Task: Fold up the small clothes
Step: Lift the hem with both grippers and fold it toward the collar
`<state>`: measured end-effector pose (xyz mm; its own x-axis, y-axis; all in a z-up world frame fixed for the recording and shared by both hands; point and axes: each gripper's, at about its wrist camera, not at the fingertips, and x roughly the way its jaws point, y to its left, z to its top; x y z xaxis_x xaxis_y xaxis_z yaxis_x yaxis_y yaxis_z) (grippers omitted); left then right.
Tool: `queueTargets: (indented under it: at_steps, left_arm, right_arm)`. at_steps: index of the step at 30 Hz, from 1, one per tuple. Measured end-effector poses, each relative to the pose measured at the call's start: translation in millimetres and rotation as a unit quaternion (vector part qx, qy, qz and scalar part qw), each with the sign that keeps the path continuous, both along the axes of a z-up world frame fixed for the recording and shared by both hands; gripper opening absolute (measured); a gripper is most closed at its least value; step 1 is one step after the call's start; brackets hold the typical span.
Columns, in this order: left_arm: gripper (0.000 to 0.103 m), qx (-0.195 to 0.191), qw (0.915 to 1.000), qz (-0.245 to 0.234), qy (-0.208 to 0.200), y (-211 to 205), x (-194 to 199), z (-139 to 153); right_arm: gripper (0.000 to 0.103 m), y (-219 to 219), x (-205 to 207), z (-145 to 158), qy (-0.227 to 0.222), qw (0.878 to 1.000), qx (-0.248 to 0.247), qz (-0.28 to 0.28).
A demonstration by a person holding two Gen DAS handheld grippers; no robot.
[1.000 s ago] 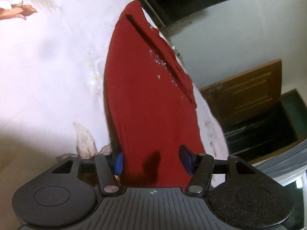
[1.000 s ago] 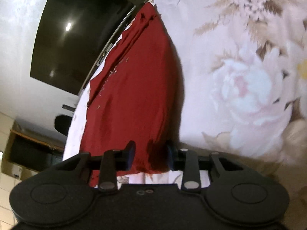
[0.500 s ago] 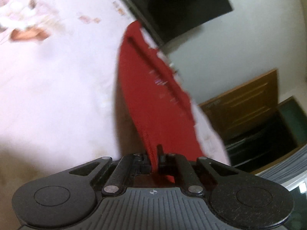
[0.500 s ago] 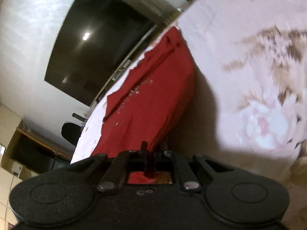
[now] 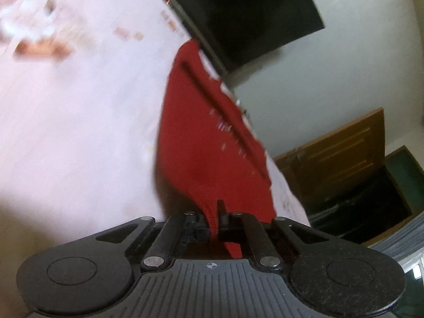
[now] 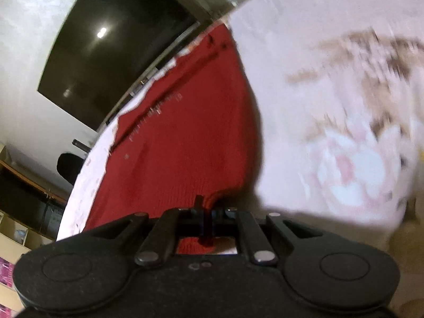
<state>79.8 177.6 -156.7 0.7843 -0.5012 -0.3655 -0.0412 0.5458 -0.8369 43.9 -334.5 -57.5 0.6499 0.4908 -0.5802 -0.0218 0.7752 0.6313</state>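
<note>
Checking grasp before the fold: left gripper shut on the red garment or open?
Shut on it. The left gripper pinches the near edge of the red garment, bunched between closed jaws.

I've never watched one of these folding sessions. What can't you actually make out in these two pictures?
- Red garment: what kind it is; the near hem is hidden behind the left gripper and the right gripper, both shut on it.
- Floral bedsheet: the print is motion-blurred in both views.
- Whoever holds the grippers: outside both views.

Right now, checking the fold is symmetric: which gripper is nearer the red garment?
Neither: left gripper and right gripper both clamp the near edge of the red garment.
</note>
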Motion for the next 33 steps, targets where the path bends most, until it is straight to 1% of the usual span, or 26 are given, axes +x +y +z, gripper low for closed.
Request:
queueTargets:
  at_steps: [4, 7, 9, 14, 17, 20, 24, 29, 33]
  left_arm:
    - [0.004, 0.009, 0.9992, 0.006, -0.04, 3.7, 32.7, 29.4]
    - [0.004, 0.02, 0.9975, 0.007, -0.067, 6.9, 69.3, 54.7]
    - [0.004, 0.025, 0.9966, 0.009, -0.078, 9.6, 94.5, 69.3]
    - [0.004, 0.051, 0.9932, 0.006, -0.105, 18.6, 165.4, 103.4]
    - [0.004, 0.066, 0.9918, 0.005, -0.11, 19.9, 209.3, 114.9]
    - [0.004, 0.08, 0.9919, 0.005, -0.098, 16.3, 253.8, 113.1]
    - [0.004, 0.091, 0.9924, 0.007, -0.083, 14.7, 300.3, 102.8]
    - [0.004, 0.104, 0.9923, 0.005, -0.067, 10.3, 339.1, 85.5]
    - [0.004, 0.113, 0.9926, 0.008, -0.044, 10.2, 367.7, 61.4]
  right_arm:
    - [0.005, 7.5, 18.2, 33.9, -0.06, 0.998, -0.031, 0.008]
    - [0.005, 14.1, 47.7, 61.0, -0.106, 0.993, -0.051, 0.011]
    - [0.005, 16.6, 74.6, 77.8, -0.133, 0.989, -0.06, 0.011]
    - [0.006, 19.0, 149.5, 104.1, -0.17, 0.983, -0.066, 0.006]
    - [0.006, 18.9, 196.3, 112.6, -0.183, 0.981, -0.066, 0.008]
    - [0.006, 14.4, 242.4, 106.3, -0.176, 0.983, -0.055, 0.01]
    - [0.006, 8.1, 292.5, 83.2, -0.155, 0.987, -0.039, 0.007]
    - [0.006, 5.4, 331.1, 55.2, -0.131, 0.991, -0.032, 0.007]
    - [0.006, 6.0, 357.5, 38.4, -0.11, 0.994, -0.023, 0.008]
